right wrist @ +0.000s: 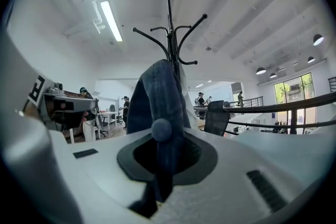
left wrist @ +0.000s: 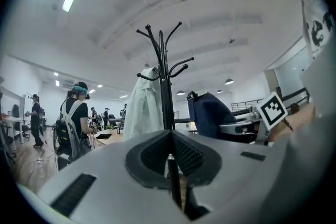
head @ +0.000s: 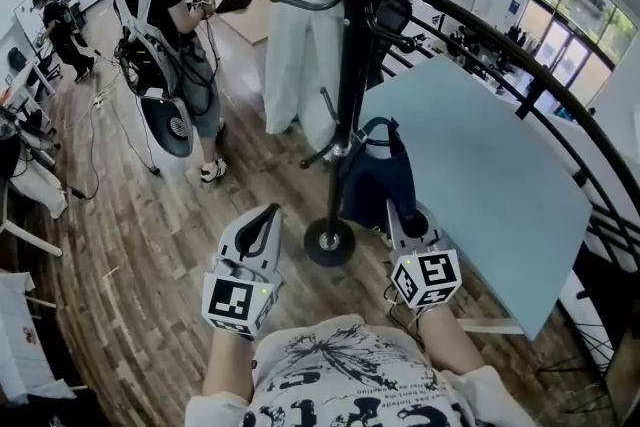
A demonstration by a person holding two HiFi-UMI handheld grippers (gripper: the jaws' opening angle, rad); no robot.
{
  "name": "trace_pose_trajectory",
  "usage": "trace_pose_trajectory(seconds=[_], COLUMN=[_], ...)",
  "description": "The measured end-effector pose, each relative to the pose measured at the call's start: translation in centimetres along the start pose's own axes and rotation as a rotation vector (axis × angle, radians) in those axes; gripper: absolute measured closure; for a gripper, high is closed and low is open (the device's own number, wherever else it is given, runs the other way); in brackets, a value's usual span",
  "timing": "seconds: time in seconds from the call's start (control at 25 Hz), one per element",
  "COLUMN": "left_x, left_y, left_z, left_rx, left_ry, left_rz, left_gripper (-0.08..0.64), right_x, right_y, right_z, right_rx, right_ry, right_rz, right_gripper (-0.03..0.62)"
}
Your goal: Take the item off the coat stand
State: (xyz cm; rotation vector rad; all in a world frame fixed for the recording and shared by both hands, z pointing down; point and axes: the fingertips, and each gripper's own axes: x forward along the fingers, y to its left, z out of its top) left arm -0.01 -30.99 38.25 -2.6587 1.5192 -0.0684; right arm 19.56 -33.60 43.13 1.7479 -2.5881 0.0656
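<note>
The black coat stand (head: 357, 35) rises in the middle of the head view, its round base (head: 329, 242) on the wooden floor. A white coat (head: 300, 35) hangs from an upper hook. A dark blue fabric item (head: 374, 177) hangs low, just right of the pole. My right gripper (head: 394, 209) is shut on it, and in the right gripper view the blue cloth (right wrist: 157, 107) fills the gap between the jaws. I cannot tell whether a hook still carries it. My left gripper (head: 265, 215) is lower left of the base, shut with nothing in it, and points at the stand (left wrist: 167, 92).
A person (head: 160, 10) wearing a harness stands at the back left near a desk. A large pale blue panel (head: 480, 165) lies right of the stand, with a black curved railing (head: 560, 115) beyond it. Desks and cables line the left edge.
</note>
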Motion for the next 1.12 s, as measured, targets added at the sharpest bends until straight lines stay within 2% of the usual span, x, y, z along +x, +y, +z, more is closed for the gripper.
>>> trace_pose_trajectory(seconds=[0.28,0.8,1.12], left_x=[0.6,0.6,0.2], left_y=[0.4,0.8,0.6], left_z=[0.0,-0.7,-0.3], left_rx=[0.008,0.003,0.000], left_ry=[-0.005,0.009,0.006], left_rz=[-0.004,-0.021,-0.002], left_gripper=[0.555,0.555,0.555], right_x=[0.9,1.1,0.7], right_y=[1.0,2.0,2.8], right_z=[0.7,1.4,1.2], right_rx=[-0.053,-0.029,-0.054], right_ry=[0.004,-0.009,-0.015], right_rz=[0.038,0.043,0.070], right_gripper=[0.574,0.574,0.574])
